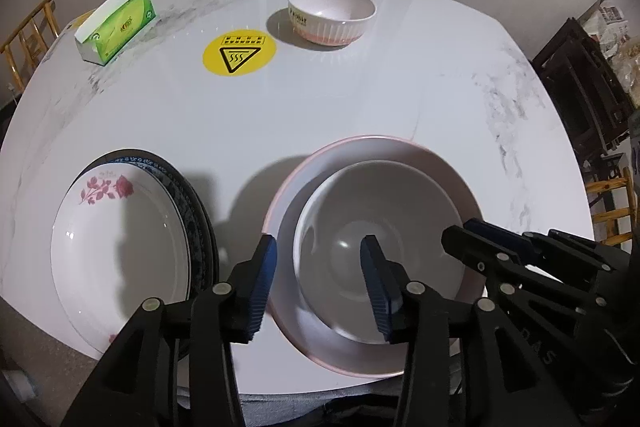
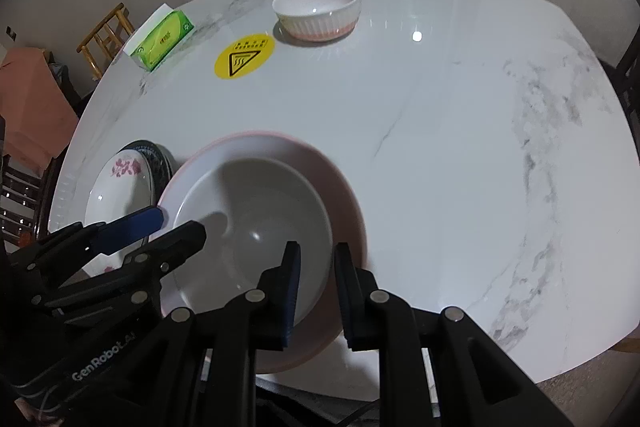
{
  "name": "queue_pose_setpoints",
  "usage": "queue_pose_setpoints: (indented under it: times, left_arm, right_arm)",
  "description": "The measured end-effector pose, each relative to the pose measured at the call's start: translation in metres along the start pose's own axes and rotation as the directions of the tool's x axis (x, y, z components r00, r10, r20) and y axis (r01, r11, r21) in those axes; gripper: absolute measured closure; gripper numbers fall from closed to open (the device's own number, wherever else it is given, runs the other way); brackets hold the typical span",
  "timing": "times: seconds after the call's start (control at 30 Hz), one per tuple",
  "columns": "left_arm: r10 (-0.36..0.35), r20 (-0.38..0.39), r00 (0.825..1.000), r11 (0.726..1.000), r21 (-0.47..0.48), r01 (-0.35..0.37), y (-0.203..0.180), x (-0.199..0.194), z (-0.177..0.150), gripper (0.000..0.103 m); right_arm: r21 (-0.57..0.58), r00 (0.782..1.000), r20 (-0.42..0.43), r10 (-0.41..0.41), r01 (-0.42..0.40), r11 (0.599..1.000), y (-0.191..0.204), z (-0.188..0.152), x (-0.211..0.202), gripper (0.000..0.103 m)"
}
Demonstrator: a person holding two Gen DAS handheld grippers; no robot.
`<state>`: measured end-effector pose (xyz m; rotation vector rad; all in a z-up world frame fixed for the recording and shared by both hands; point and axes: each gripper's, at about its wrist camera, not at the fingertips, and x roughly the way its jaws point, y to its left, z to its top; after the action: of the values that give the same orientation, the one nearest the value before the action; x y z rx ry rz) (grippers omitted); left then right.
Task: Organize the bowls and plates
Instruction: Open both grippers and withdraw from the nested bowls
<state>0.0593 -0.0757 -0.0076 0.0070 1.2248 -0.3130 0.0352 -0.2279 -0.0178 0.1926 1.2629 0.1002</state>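
My left claw (image 1: 316, 255) stands open, its pads straddling the near-left rims of the nested bowls without pressing them. My right claw (image 2: 316, 259) pinches the right rim of the grey bowl (image 1: 384, 247), which sits inside the wider pink bowl (image 1: 360, 151) at the near edge of the tabletop (image 1: 360, 87). Left of them lies a rose-painted plate (image 1: 120, 251) stacked on a dark blue plate (image 1: 192, 195). A ribbed bowl (image 1: 332, 13) stands at the far side.
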Motion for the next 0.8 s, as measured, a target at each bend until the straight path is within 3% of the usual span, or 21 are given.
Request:
queue_pose_setpoints:
  times: [0.13,0.5,0.8]
  left_arm:
    - [-0.017,0.031,0.999,1.0,0.022,0.016,-0.003,-0.005,0.001,0.055]
    - [-0.077,0.096,0.992,0.997,0.025,0.075,-0.003,-0.02,0.007,0.054]
    - [-0.013,0.125,0.992,0.999,-0.036,0.018,0.018,-0.013,0.024,0.053]
  right_arm:
    - [-0.002,0.999,0.033,0.002,-0.002,1.0,-0.002,0.003,-0.006,0.085]
    - [-0.005,0.997,0.078,0.014,-0.014,1.0,-0.007,0.013,-0.014,0.085]
    - [-0.007,0.997,0.08,0.014,-0.014,1.0,-0.017,0.023,-0.01,0.085]
